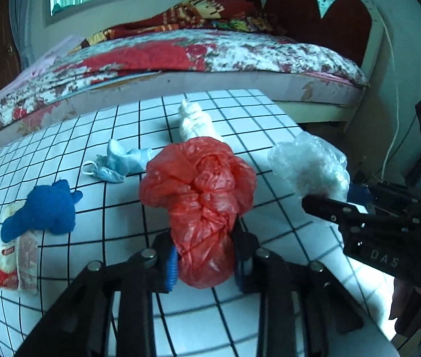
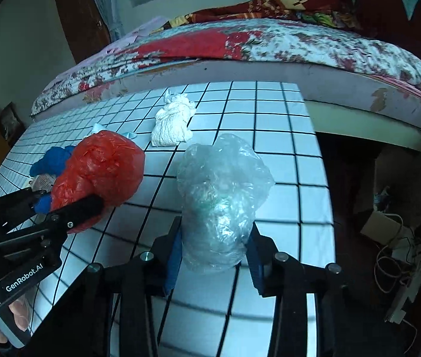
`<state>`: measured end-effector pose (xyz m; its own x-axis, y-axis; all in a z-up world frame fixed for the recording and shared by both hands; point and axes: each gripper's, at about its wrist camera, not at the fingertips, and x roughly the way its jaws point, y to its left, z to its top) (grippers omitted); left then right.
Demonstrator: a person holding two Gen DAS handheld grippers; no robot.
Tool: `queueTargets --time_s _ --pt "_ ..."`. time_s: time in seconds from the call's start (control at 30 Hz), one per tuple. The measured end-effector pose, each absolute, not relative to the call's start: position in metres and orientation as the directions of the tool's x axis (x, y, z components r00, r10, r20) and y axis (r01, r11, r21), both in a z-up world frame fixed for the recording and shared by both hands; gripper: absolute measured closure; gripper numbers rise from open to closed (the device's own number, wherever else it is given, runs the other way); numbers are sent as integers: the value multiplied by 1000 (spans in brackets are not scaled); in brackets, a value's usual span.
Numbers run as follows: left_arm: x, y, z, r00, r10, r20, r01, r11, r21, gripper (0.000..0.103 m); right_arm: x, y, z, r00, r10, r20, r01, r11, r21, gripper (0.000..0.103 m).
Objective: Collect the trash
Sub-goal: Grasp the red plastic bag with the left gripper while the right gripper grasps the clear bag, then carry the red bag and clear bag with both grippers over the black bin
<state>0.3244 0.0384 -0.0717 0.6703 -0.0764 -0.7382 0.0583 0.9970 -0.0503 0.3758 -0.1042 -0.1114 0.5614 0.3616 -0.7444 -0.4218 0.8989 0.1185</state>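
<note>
A crumpled red plastic bag (image 1: 198, 184) sits between the blue-padded fingers of my left gripper (image 1: 204, 255), which is shut on its lower end just above the gridded white table (image 1: 255, 113). To its right, my right gripper (image 1: 338, 199) holds a crumpled clear plastic bag (image 1: 308, 163). In the right wrist view the clear bag (image 2: 222, 190) fills the gap of the right gripper (image 2: 215, 253), both pads pressing its sides. The red bag (image 2: 103, 169) and left gripper (image 2: 64, 200) appear at the left there.
On the table lie a white crumpled wad (image 1: 194, 122), a light blue face mask (image 1: 115, 163), a blue cloth (image 1: 44, 208) and a printed wrapper (image 1: 17, 261). A bed (image 1: 210, 53) runs behind the table. Cables and boxes (image 2: 394, 255) clutter the floor at right.
</note>
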Motion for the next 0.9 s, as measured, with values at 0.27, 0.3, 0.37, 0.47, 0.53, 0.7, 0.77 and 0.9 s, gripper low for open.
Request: queueTargets --time_s 0.27,0.3,0.37,0.47,0.53,0.7,0.77,0.9 --pt "279 16 -56 700 -84 -709 99 995 -21 73 327 -129 -86 630 333 -702 -397 914 78 62" --pt "272 14 -54 703 -87 -706 101 995 -22 73 319 -132 -83 636 333 -696 -397 915 75 62" --pt "259 11 -51 708 -89 -701 106 994 -19 73 305 -138 -77 649 326 -688 -393 917 65 62" --pt "240 6 -44 720 -90 -688 119 993 -5 73 282 -150 -66 665 329 -671 -382 921 74 62" --pt "223 3 -39 730 -88 -677 126 992 7 73 265 -159 -59 676 331 -658 -374 924 80 62" --pt "190 -4 -24 760 -86 -645 136 990 28 73 225 -173 -46 702 324 -634 -361 930 76 62" --pt "177 -7 -18 769 -94 -633 147 989 32 74 210 -177 -42 710 315 -629 -356 932 65 62" --pt "155 -19 -10 782 -118 -612 182 982 44 74 181 -192 -38 724 306 -618 -335 939 72 62"
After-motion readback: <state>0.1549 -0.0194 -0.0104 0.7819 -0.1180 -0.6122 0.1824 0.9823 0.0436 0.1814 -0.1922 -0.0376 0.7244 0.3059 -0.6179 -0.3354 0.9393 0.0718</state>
